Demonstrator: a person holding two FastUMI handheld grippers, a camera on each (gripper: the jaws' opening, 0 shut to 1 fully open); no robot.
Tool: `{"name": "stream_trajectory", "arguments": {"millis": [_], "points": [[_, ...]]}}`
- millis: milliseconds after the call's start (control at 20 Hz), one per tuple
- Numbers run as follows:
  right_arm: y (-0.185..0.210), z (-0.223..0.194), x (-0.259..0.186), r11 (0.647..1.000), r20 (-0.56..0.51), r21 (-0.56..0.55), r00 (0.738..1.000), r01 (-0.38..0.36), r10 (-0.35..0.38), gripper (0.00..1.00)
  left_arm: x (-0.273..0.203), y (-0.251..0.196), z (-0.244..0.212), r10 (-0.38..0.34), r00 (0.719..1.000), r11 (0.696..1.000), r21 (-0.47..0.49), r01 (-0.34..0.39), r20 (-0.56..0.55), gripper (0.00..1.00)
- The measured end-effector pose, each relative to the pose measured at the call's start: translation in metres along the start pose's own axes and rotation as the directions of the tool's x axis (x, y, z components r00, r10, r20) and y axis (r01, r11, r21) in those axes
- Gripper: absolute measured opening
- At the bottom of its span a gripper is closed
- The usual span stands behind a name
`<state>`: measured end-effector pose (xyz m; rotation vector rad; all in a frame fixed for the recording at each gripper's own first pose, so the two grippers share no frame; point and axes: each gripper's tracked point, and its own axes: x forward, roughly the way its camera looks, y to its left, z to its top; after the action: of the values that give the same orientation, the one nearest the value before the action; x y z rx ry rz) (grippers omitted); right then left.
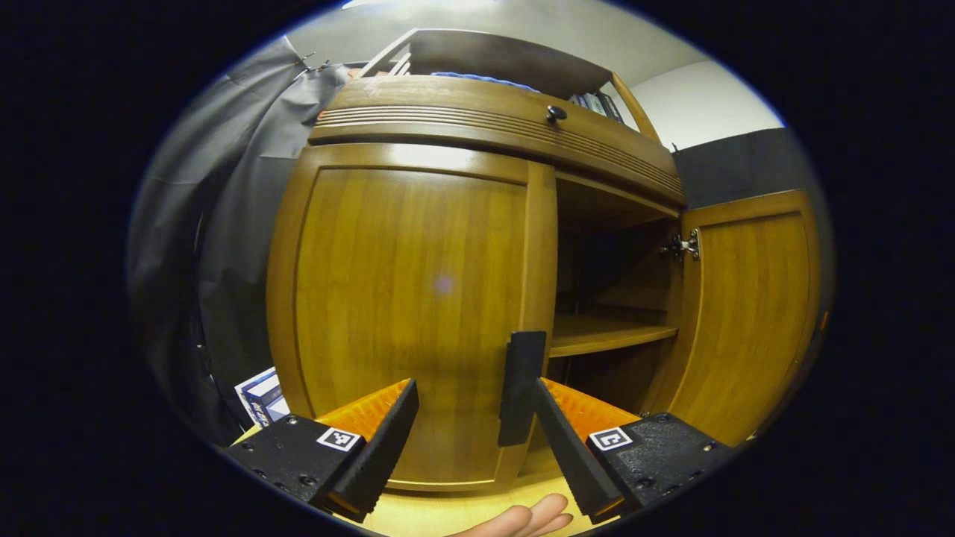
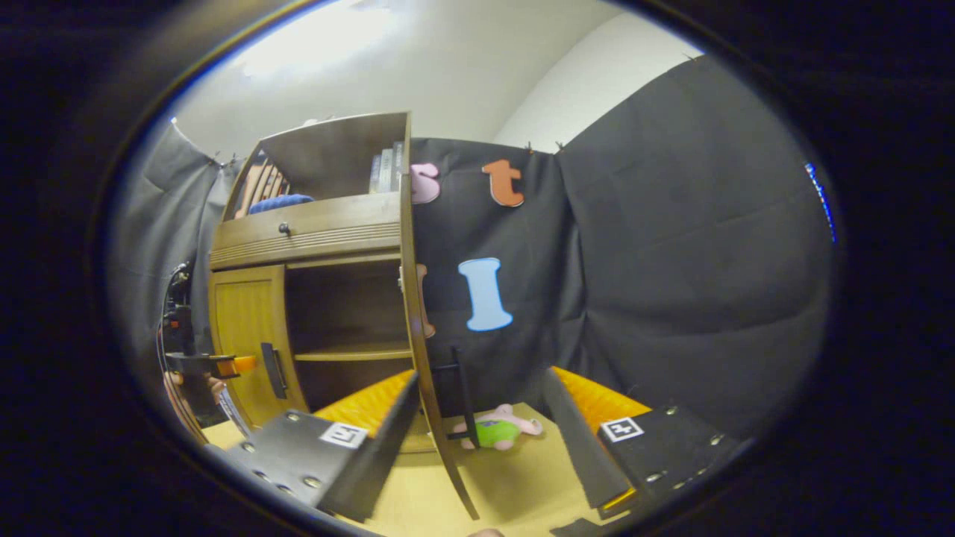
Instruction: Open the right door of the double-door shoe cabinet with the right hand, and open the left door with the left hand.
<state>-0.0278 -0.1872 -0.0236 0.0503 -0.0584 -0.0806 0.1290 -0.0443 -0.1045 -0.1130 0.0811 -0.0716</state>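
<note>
In the left gripper view the brown cabinet's left door [image 1: 418, 298] is closed, with its black bar handle [image 1: 521, 388] at its right edge. My left gripper [image 1: 474, 384] is open around that handle, which stands close to the right finger [image 1: 567, 440]. The right door [image 1: 746, 321] is swung wide open, baring the shelf [image 1: 612, 335]. In the right gripper view the right door [image 2: 418, 313] shows edge-on with its black handle [image 2: 462, 388]. Both stand between the spread fingers of my open right gripper [image 2: 481, 377]. The left gripper [image 2: 220, 365] shows far off by the left door handle [image 2: 272, 371].
A drawer with a dark knob [image 1: 556, 113] runs above the doors, with books on top. A pink and green toy [image 2: 496, 431] lies on the light wood floor behind the open door. Grey cloth [image 1: 224, 261] hangs left of the cabinet. Fingers of a hand [image 1: 522, 518] show at the bottom.
</note>
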Motion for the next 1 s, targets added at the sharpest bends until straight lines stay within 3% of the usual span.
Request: {"name": "stream_trajectory", "arguments": {"millis": [50, 150, 200, 250, 300, 350, 400, 500, 650, 750, 800, 950, 1000], "points": [[0.006, 0.004, -0.007, 1.0, 0.007, -0.012, 1.0, 0.007, -0.007, 1.0, 0.004, -0.003, -0.002, -0.001, 1.0, 1.0, -0.004, 0.001, -0.003, 0.92], [0.019, 0.013, -0.017, 0.999, 0.026, -0.028, 0.999, 0.033, -0.033, 1.0, 0.012, -0.007, -0.004, 0.001, 1.0, 1.0, -0.002, -0.001, -0.006, 0.92], [0.031, 0.017, -0.025, 0.999, 0.037, -0.027, 0.999, 0.021, -0.02, 0.96, 0.017, -0.007, -0.005, 0.011, 1.0, 1.0, -0.008, -0.011, -0.001, 0.92], [0.048, 0.021, -0.032, 1.0, 0.053, -0.02, 0.999, -0.007, 0.008, 1.0, 0.022, -0.009, -0.006, 0.016, 1.0, 1.0, -0.003, -0.016, -0.002, 0.92], [0.063, 0.029, -0.036, 1.0, 0.076, -0.007, 0.997, -0.026, 0.027, 1.0, 0.028, -0.012, -0.007, 0.017, 1.0, 1.0, 0.003, -0.017, 0.006, 0.99], [0.079, 0.034, -0.042, 0.999, 0.092, 0.007, 0.995, -0.05, 0.049, 1.0, 0.034, -0.015, -0.009, 0.01, 1.0, 1.0, 0.027, -0.011, 0.011, 0.92], [0.089, 0.033, -0.047, 0.997, 0.102, 0.011, 0.992, -0.072, 0.07, 1.0, 0.039, -0.016, -0.011, 0.01, 1.0, 0.999, 0.053, -0.011, 0.018, 0.96], [0.106, 0.032, -0.055, 0.995, 0.112, 0.013, 0.989, -0.096, 0.094, 0.97, 0.046, -0.016, -0.013, 0.025, 0.999, 0.996, 0.082, -0.028, 0.036, 0.92], [0.124, 0.029, -0.066, 0.992, 0.107, 0.021, 0.986, -0.127, 0.124, 1.0, 0.053, -0.026, -0.005, -0.024, 0.994, 0.999, 0.05, 0.019, 0.107, 0.93], [0.133, 0.022, -0.071, 0.99, 0.095, 0.013, 0.986, -0.141, 0.139, 1.0, 0.056, -0.027, 0.015, -0.042, 0.979, 0.999, 0.008, 0.041, 0.199, 0.73], [0.135, 0.02, -0.071, 0.99, 0.089, 0.014, 0.986, -0.143, 0.141, 1.0, 0.059, -0.033, 0.014, -0.08, 0.977, 0.997, 0.003, 0.081, 0.197, 0.64], [0.145, 0.017, -0.075, 0.987, 0.066, 0.021, 0.985, -0.16, 0.158, 1.0, 0.058, -0.033, 0.008, -0.093, 0.985, 0.995, 0.039, 0.089, 0.142, 0.34], [0.143, 0.016, -0.075, 0.988, 0.064, 0.016, 0.987, -0.151, 0.15, 1.0, 0.056, -0.033, 0.007, -0.102, 0.986, 0.994, 0.052, 0.096, 0.133, 0.34]]}}
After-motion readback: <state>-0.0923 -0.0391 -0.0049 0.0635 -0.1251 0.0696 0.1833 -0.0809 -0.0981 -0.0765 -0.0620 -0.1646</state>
